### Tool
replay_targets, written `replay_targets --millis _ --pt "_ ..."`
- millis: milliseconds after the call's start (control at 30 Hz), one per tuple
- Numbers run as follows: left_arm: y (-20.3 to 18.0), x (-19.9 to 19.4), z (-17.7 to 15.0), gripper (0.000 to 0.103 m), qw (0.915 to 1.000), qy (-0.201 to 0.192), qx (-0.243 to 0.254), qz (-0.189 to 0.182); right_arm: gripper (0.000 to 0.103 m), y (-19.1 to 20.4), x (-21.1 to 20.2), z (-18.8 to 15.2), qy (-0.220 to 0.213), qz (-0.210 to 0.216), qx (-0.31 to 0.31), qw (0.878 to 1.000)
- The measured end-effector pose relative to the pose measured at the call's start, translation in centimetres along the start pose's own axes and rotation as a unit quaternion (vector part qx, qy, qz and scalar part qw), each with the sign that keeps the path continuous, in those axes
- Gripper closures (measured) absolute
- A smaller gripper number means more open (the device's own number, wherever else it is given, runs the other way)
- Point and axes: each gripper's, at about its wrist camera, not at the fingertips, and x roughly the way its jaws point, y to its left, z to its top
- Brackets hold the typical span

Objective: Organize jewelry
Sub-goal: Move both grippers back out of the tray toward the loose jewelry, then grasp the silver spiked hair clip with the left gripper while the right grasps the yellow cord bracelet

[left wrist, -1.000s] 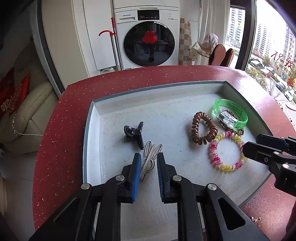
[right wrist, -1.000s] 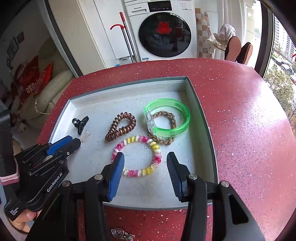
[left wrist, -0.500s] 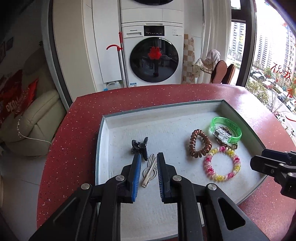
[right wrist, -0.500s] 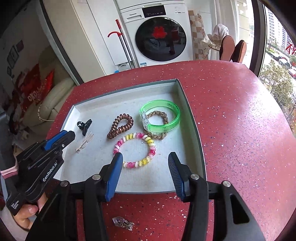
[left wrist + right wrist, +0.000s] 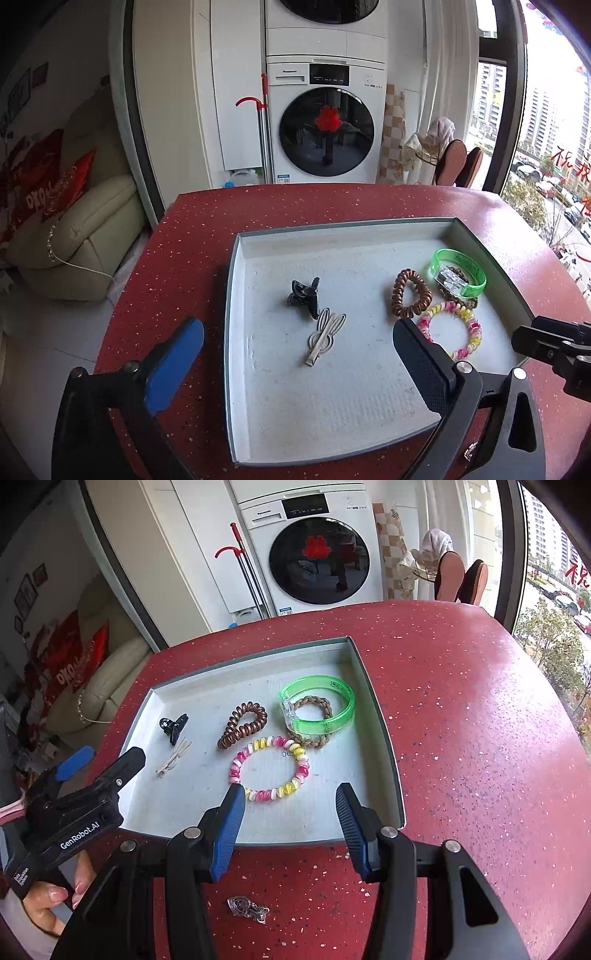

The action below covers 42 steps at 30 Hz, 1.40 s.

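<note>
The left gripper (image 5: 299,363) stands wide apart, its blue pad (image 5: 173,371) out over the red table (image 5: 177,258) at about 8 o'clock in the left wrist view and its dark pad over the grey tray (image 5: 332,424) at about 4 o'clock; nothing is held between them. Up past the middle of the gap, toward 12 o'clock, the beige hair clip (image 5: 325,336) lies flat on the tray floor, with the black claw clip (image 5: 304,295) just beyond it, near but whether touching cannot be told. Toward 2 o'clock sit the brown spiral hair tie (image 5: 410,293), the green bangle (image 5: 458,273) and the pink and yellow bead bracelet (image 5: 452,330). The right gripper (image 5: 290,825) is also parted, moderately wide and empty, hanging above the tray's near rim with the bead bracelet at 12 o'clock between its pads. Only the right wrist view shows the braided tan ring (image 5: 310,720) clearly, lying partly inside the green bangle (in the left view it is mostly hidden behind it), and only this view shows the small silver trinket (image 5: 247,908) on the table outside the tray, at about 6 o'clock. It also catches the person's left hand (image 5: 55,897) around the left gripper's handle at 8 o'clock. A washing machine (image 5: 325,129) stands beyond the table.
</note>
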Motion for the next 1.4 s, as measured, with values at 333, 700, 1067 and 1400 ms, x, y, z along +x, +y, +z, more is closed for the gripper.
replay_targets --millis 333,700,1067,1400 --pt "0.8 -2.8 -2.1 0.000 0.9999 0.004 0.005 -0.008 0.012 0.9 -2.3 -1.7 -0.031 0.028 -0.011 0.999" --pt "1.0 -6.0 -6.4 0.000 0.9983 0.030 0.014 -0.047 0.010 1.3 -3.4 -6.2 0.016 0.040 -0.022 0.999" --pt "0.1 -10.5 -13.4 0.000 0.9942 0.042 0.064 -0.074 0.010 0.5 -6.4 -14.4 0.051 0.020 -0.016 0.998" --pt "0.0 -14.0 -17.5 0.000 0.9853 0.054 0.088 -0.136 0.010 1.2 -8.3 -18.8 0.064 -0.004 -0.049 0.997"
